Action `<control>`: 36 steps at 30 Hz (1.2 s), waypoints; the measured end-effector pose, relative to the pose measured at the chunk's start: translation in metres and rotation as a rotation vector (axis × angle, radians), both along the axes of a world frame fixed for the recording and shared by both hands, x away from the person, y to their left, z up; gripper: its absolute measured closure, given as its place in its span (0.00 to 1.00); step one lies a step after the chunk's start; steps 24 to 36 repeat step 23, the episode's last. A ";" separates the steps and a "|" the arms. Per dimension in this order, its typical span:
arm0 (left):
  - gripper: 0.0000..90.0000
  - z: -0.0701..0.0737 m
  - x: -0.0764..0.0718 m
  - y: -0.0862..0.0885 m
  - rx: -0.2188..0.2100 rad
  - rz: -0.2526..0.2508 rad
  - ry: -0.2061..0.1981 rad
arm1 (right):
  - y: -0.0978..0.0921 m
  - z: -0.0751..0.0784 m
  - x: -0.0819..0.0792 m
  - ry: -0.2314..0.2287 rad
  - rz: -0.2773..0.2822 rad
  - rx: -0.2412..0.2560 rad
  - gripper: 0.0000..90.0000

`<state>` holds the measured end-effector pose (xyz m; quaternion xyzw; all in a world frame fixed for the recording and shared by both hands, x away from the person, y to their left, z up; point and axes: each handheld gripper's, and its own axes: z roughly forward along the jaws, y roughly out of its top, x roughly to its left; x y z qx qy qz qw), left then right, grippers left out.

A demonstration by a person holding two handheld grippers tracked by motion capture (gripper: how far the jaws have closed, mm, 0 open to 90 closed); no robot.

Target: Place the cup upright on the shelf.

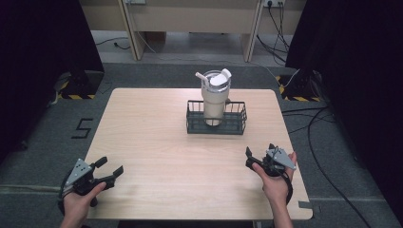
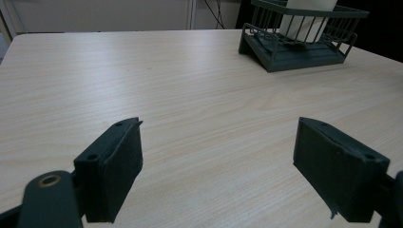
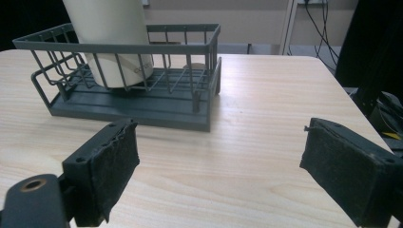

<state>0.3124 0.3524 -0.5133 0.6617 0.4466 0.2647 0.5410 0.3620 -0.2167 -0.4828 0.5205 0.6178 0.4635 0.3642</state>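
A cream tumbler (image 1: pixel 215 97) with a straw and a flip lid stands upright inside a dark wire basket (image 1: pixel 216 124), which sits on the far middle of the tabletop (image 1: pixel 157 147). The basket's low walls ring only the tumbler's base, so most of its body rises free above the rim, open to a grasp from either side.

Both hand-held grippers wait near the tabletop's front edge, well apart from the basket and from each other. The left hand-held gripper (image 1: pixel 110 167) is held at the front-left corner, its 2 jaws spread wide with nothing between them; in the left gripper view (image 2: pixel 216 166) only bare wood lies in the gap, with the basket far off at the upper right. The right hand-held gripper (image 1: pixel 248 158) sits at the front right, also wide open and empty. In the right gripper view (image 3: pixel 216 166) it points toward the basket's near wall, with the tumbler's lower body visible behind the wires.

The wide jaws look like a ready stance: neither tool touches anything, and the opening seems suited to closing around the tumbler's broad body. The right one, which the pictures show already aimed at the basket, seems the likelier to reach first, perhaps with the left steadying the basket so it does not lift along.
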 end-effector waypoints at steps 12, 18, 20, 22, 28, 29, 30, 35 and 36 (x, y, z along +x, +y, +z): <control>0.18 0.000 0.000 0.000 0.000 -0.005 -0.005 | -0.003 -0.008 -0.003 -0.003 -0.006 0.002 0.16; 0.18 0.000 0.001 -0.001 -0.003 -0.010 -0.006 | -0.001 -0.010 -0.003 -0.005 -0.003 -0.005 0.16; 0.18 0.001 0.000 -0.001 -0.004 -0.009 -0.007 | -0.001 -0.011 -0.003 -0.005 0.001 -0.009 0.16; 0.18 0.001 0.001 -0.001 -0.003 -0.007 -0.008 | 0.000 -0.011 -0.004 -0.005 0.002 -0.011 0.16; 0.18 0.001 0.001 -0.001 -0.002 -0.006 -0.008 | 0.000 -0.012 -0.004 -0.006 0.002 -0.013 0.17; 0.18 0.001 0.001 -0.001 -0.002 -0.006 -0.008 | 0.000 -0.012 -0.004 -0.006 0.002 -0.013 0.17; 0.18 0.001 0.001 -0.001 -0.002 -0.006 -0.008 | 0.000 -0.012 -0.004 -0.006 0.002 -0.013 0.17; 0.18 0.001 0.001 -0.001 -0.002 -0.006 -0.008 | 0.000 -0.012 -0.004 -0.006 0.002 -0.013 0.17; 0.18 0.001 0.001 -0.001 -0.002 -0.006 -0.008 | 0.000 -0.012 -0.004 -0.006 0.002 -0.013 0.17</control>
